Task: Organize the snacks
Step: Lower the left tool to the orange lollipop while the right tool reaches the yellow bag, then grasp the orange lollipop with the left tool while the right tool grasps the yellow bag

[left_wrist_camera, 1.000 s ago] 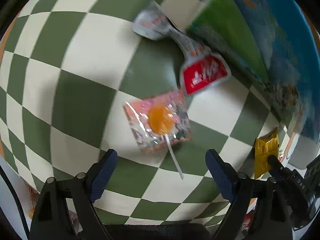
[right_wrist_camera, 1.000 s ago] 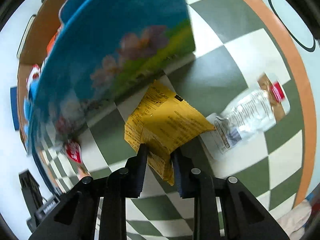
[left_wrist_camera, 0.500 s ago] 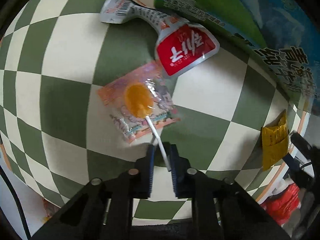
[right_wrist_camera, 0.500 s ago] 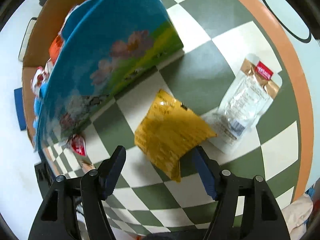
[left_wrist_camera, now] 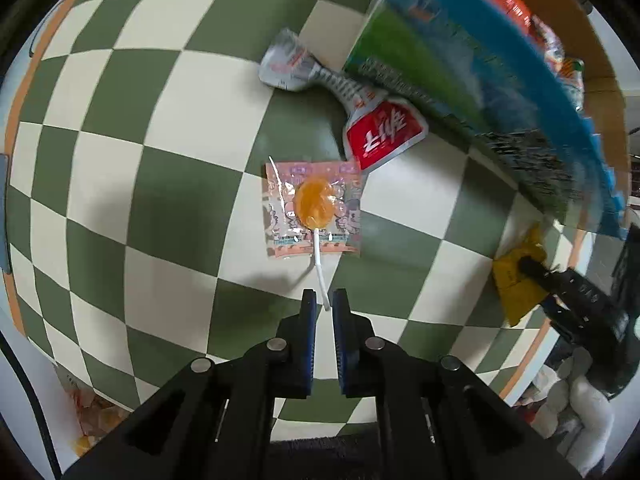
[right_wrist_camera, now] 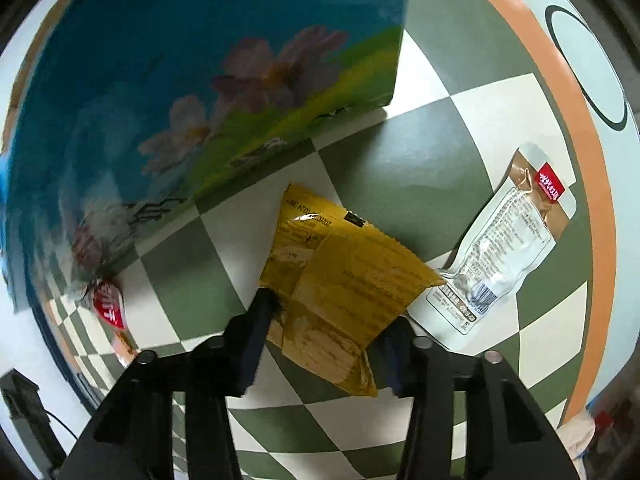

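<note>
Left wrist view showed my left tool (left_wrist_camera: 324,300) pinching the lollipop (left_wrist_camera: 314,206) stick low on the checkered surface (left_wrist_camera: 160,160); I judged a slow lift safest. Right tool (right_wrist_camera: 328,320) straddled the yellow packet (right_wrist_camera: 344,280), spread

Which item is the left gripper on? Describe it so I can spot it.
Start at the big blue box on the checkered cloth. Below its red pouch lies the lollipop: an orange disc in a clear pink wrapper, the only snack with a white stick.
</note>
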